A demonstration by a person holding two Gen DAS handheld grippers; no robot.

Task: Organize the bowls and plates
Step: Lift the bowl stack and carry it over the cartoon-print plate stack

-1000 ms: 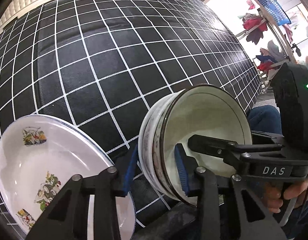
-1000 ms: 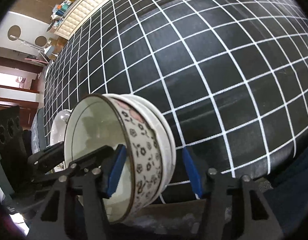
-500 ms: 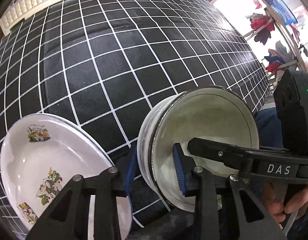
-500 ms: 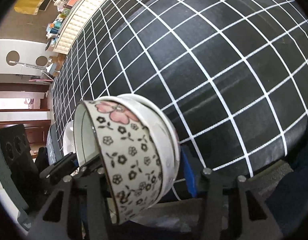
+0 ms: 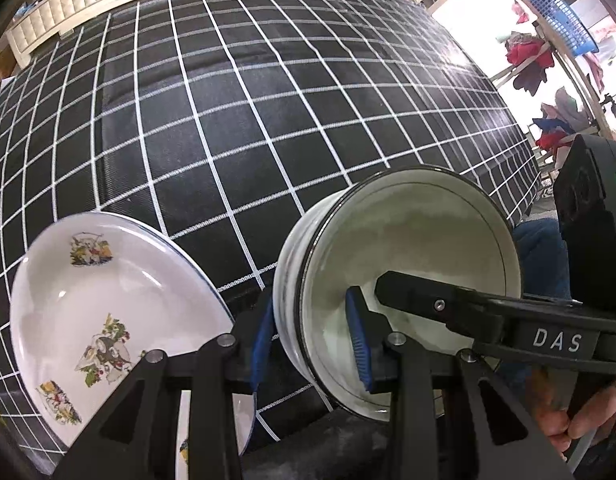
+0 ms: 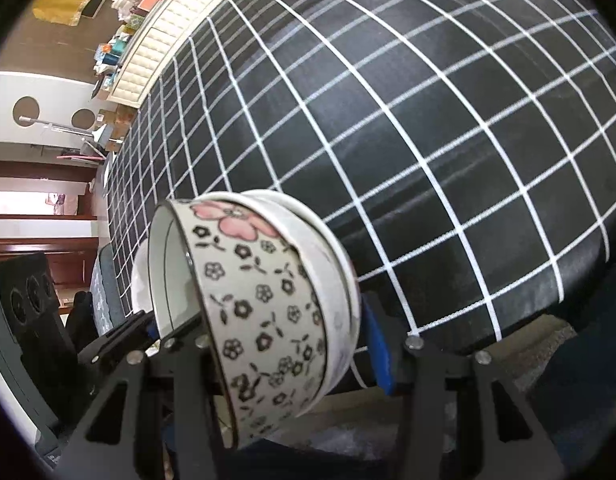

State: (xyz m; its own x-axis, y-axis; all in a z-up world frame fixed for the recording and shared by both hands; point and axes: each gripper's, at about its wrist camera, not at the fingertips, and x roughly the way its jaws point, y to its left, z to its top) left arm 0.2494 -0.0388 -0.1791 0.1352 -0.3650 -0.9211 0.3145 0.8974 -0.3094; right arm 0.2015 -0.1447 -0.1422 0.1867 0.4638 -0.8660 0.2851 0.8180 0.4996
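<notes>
nested bowls (image 5: 407, 300) have tipped further onto their side, lifted off the checked counter (image 5: 268, 120). left claw (image 5: 311, 336) and right claw (image 6: 268, 344) both clamp their walls. plate (image 5: 108, 300) sits beside; stacking looks unfinished.

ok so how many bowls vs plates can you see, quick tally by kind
bowls: 2, a floral bowl nested in a white bowl, gripped by the left gripper and right gripper
plates: 1, a white picture plate on the checked cloth
total: 3
</notes>
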